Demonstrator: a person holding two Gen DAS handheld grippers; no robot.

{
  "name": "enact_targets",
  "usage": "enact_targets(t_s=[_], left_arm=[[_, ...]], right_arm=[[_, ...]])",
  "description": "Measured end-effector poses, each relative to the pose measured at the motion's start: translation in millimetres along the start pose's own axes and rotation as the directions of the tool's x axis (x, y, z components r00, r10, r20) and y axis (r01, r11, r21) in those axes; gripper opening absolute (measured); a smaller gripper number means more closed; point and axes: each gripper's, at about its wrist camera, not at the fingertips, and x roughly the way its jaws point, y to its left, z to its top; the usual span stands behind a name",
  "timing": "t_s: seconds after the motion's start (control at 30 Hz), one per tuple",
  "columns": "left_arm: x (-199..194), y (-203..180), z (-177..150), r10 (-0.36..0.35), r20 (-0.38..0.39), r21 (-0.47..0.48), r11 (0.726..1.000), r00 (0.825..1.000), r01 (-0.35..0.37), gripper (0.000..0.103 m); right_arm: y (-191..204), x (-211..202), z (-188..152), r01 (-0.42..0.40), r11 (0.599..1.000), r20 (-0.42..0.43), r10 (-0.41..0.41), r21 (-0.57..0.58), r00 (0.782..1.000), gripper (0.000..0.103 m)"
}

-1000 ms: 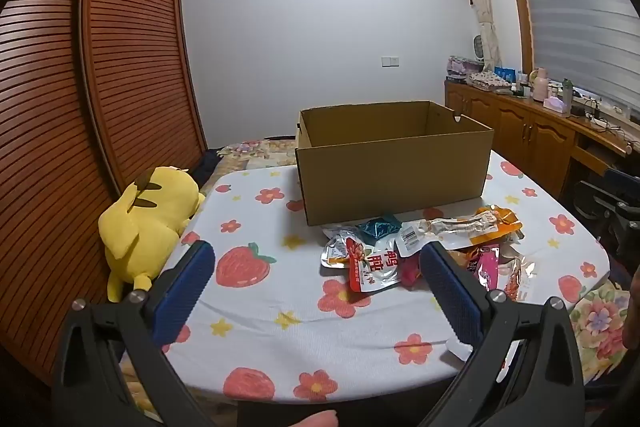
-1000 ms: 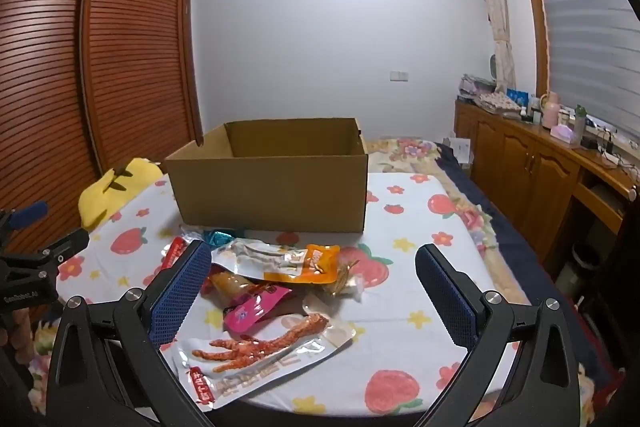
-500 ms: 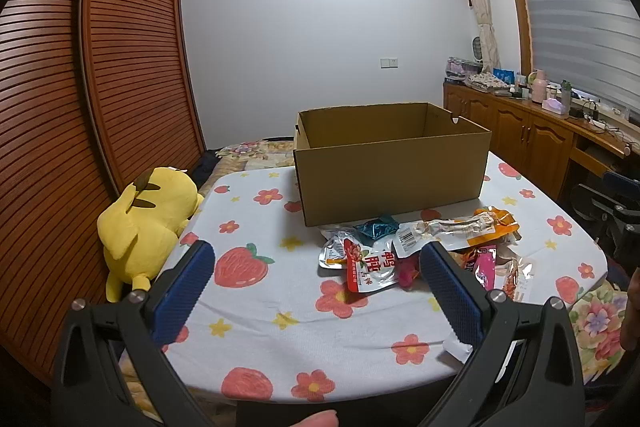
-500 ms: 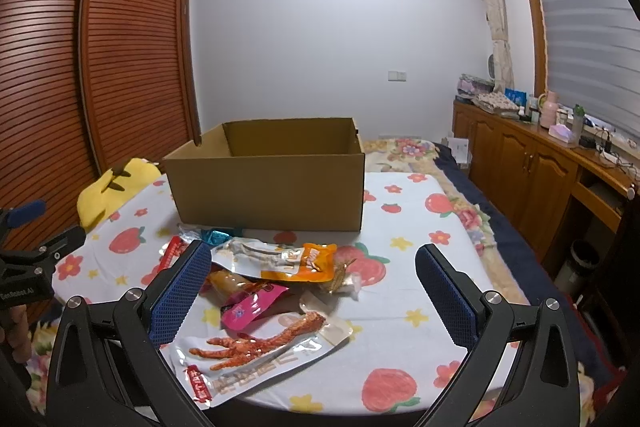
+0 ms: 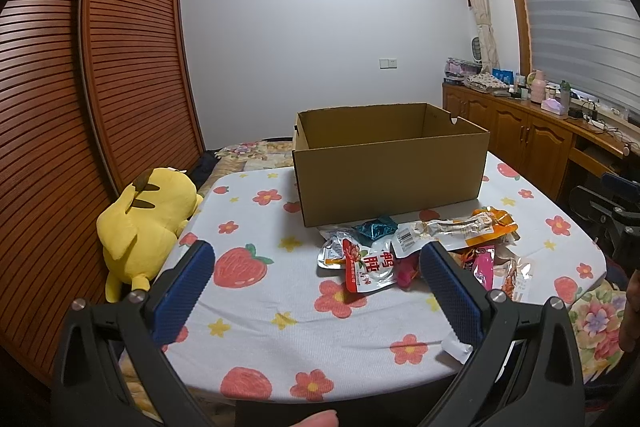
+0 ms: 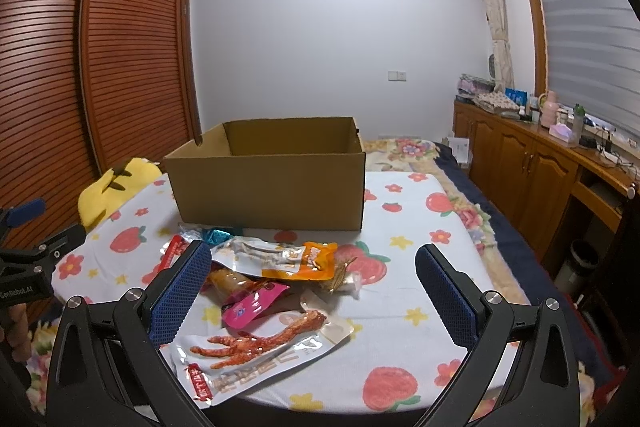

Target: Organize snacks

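Observation:
An open cardboard box (image 5: pixel 390 171) (image 6: pixel 268 187) stands at the back of a table covered in a strawberry-print cloth (image 5: pixel 256 299) (image 6: pixel 420 227). In front of it lies a heap of snack packets: a red-and-white pouch (image 5: pixel 366 265), a teal packet (image 5: pixel 378 229), an orange-ended clear packet (image 6: pixel 280 259), a pink packet (image 6: pixel 250 305) and a chicken-foot packet (image 6: pixel 260 351). My left gripper (image 5: pixel 316 263) hovers open above the table's near edge, left of the heap. Just as open, my right gripper (image 6: pixel 314 267) hangs over the heap, the chicken-foot packet below its left finger.
A yellow plush toy (image 5: pixel 144 223) lies at the table's left edge against a slatted wooden wardrobe (image 5: pixel 100 87). A wooden sideboard (image 6: pixel 532 167) with bottles and clutter runs along the right wall. A bed with a floral cover (image 6: pixel 408 151) lies behind the table.
Both views have drifted slightly; the box and packets sit a touch lower and nearer in the frames. No packet has moved and both grippers stay open.

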Motion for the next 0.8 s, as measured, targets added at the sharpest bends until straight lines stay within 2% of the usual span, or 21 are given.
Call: enact_targets(t_s=[0.8], left_arm=[[-2.8,-5.1,1.4,-0.004,0.002,0.001,1.0,1.0,0.004,0.103]], right_arm=[[-1.5,0.7,-2.5,0.0,1.0,-0.001,0.0,0.002,1.0,0.103]])
